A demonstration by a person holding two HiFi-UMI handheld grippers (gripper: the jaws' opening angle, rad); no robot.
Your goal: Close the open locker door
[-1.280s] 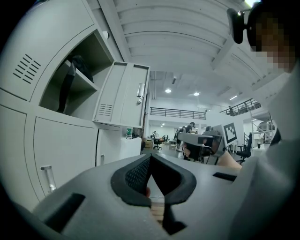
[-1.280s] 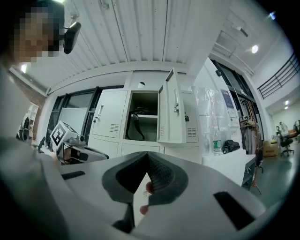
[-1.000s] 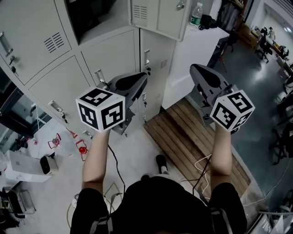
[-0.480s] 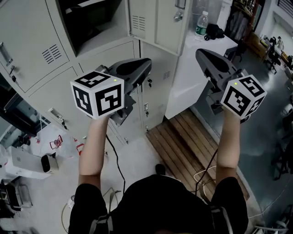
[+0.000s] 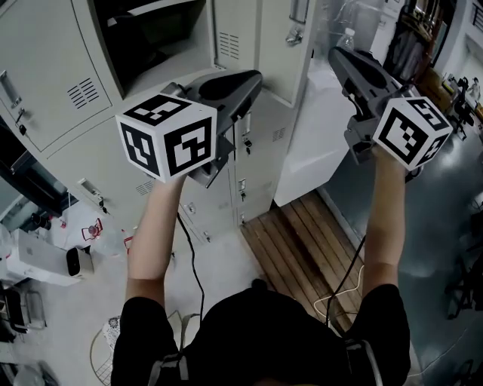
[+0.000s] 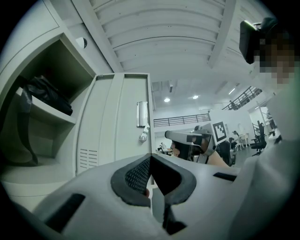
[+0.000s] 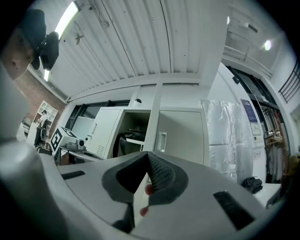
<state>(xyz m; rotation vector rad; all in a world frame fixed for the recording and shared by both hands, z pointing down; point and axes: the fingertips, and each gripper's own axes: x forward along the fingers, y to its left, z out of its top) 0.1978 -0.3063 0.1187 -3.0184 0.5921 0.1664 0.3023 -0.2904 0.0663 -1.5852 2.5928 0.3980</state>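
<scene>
The open locker [image 5: 151, 34] is in the upper row, dark inside, with a black bag [image 6: 47, 96] on its shelf. Its grey door [image 5: 256, 34] stands swung out towards me, the handle [image 5: 298, 15] on its free edge. In the left gripper view the door [image 6: 122, 124] and handle [image 6: 142, 115] are straight ahead, apart from the jaws. My left gripper [image 5: 253, 79] is shut and empty, just below the door. To the door's right, my right gripper [image 5: 339, 56] is raised, shut and empty. The right gripper view faces the open locker [image 7: 133, 129] from a distance.
Closed lockers [image 5: 68, 90] fill the left and lower wall. A white cabinet [image 5: 317, 143] with a water bottle [image 5: 347, 38] on top stands right of the lockers. On the floor lie a wooden pallet [image 5: 302, 234], cables [image 5: 343, 290] and a white box [image 5: 38, 260].
Both grippers have risen and moved forward towards the open upper locker and its door. The jaws have stayed shut.
</scene>
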